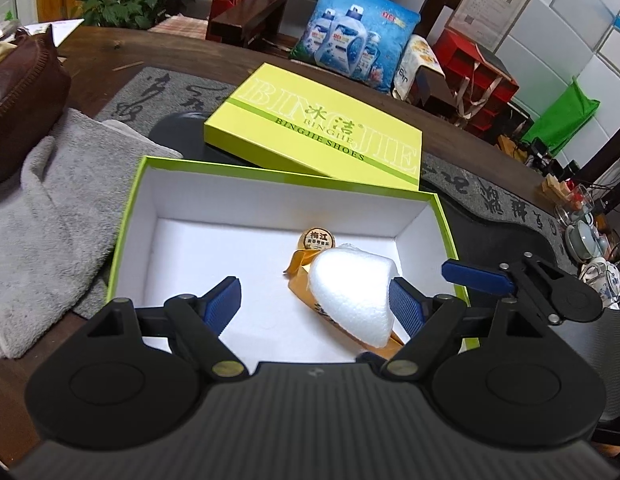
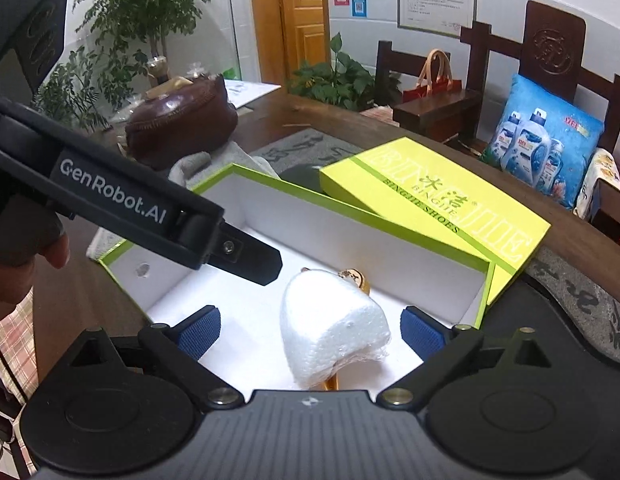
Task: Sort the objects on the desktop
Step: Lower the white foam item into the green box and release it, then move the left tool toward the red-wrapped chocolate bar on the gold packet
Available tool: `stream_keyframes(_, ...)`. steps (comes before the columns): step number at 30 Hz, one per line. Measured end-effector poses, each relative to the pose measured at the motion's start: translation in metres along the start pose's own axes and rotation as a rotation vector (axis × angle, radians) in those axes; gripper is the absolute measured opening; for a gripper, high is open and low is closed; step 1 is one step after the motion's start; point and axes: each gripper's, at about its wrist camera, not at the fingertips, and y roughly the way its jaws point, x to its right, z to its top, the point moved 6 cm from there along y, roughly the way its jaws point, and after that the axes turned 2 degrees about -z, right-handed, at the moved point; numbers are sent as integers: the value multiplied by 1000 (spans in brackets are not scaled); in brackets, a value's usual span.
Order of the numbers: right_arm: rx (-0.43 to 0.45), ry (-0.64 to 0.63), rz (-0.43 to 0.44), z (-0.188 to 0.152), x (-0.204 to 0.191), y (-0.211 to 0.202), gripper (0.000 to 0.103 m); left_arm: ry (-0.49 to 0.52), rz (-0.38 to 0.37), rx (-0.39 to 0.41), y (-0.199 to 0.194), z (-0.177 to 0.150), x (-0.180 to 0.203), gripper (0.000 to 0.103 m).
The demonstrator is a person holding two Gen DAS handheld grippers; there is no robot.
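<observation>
Dark wood desk (image 1: 110, 56) with gray towel (image 1: 58, 200) under open box (image 1: 142, 196), both tongs (image 1: 313, 308) (image 2: 311, 330) wide over foam (image 2: 329, 336).

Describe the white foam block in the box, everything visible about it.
The white foam block is a chunky wedge of grainy polystyrene with a rounded top, clear film wrinkled at one end. It lies inside the open shoe box, resting on an orange packet, near a small round labelled piece. Neither pair of tongs touches it.
</observation>
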Motion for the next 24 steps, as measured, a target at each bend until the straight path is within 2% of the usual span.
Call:
stream_keyframes(17, 107, -107, 72, -22, -41, -70, 96, -34, 93, 53, -51, -44, -20, 81)
stream_keyframes(24, 73, -162, 138, -54, -67, -83, 91, -61, 157, 44, -60, -71, -36, 81)
